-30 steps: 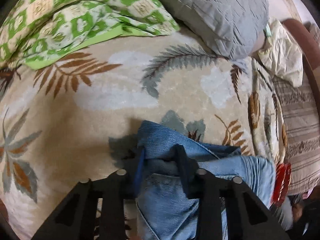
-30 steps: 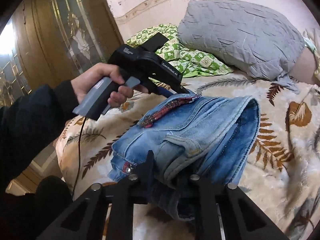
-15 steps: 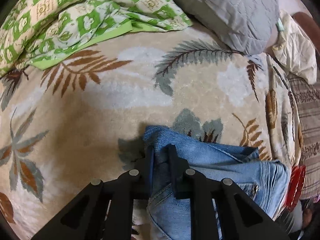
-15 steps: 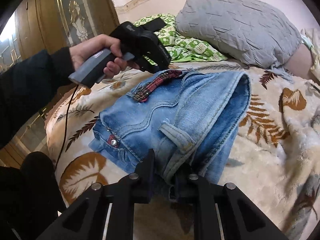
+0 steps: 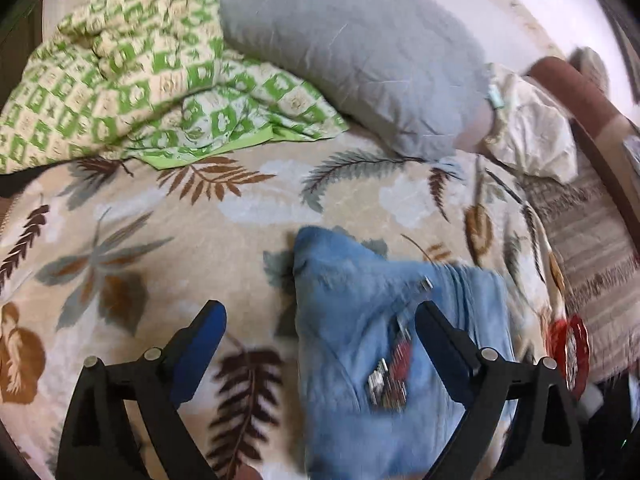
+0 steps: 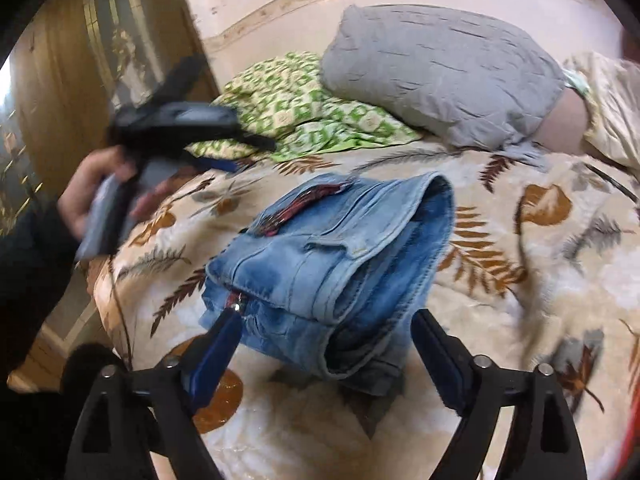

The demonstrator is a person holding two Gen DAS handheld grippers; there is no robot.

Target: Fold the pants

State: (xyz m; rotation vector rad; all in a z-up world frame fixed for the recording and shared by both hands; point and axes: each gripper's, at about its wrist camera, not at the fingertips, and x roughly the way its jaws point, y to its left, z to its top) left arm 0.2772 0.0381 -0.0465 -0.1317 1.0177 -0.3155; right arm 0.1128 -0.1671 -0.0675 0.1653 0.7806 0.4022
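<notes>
Folded pants (image 6: 332, 264) lie on the leaf-patterned blanket (image 6: 520, 288) of the bed, just ahead of the right claw (image 6: 326, 354), whose fingers stand spread apart and grip nothing. The left claw (image 5: 320, 344) is likewise spread wide, empty, with the pants (image 5: 392, 340) ahead and toward its right finger. Beyond both: grey pillow (image 5: 360, 48), green checked cloth (image 5: 132, 80).

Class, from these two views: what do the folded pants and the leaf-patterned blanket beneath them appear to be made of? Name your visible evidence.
Folded pants: likely denim, matte faded blue, with visible stitched seams and a metal button. Leaf-patterned blanket: probably plush fleece, given its soft fuzzy nap and slight sheen; the exact fibre cannot be told.
</notes>
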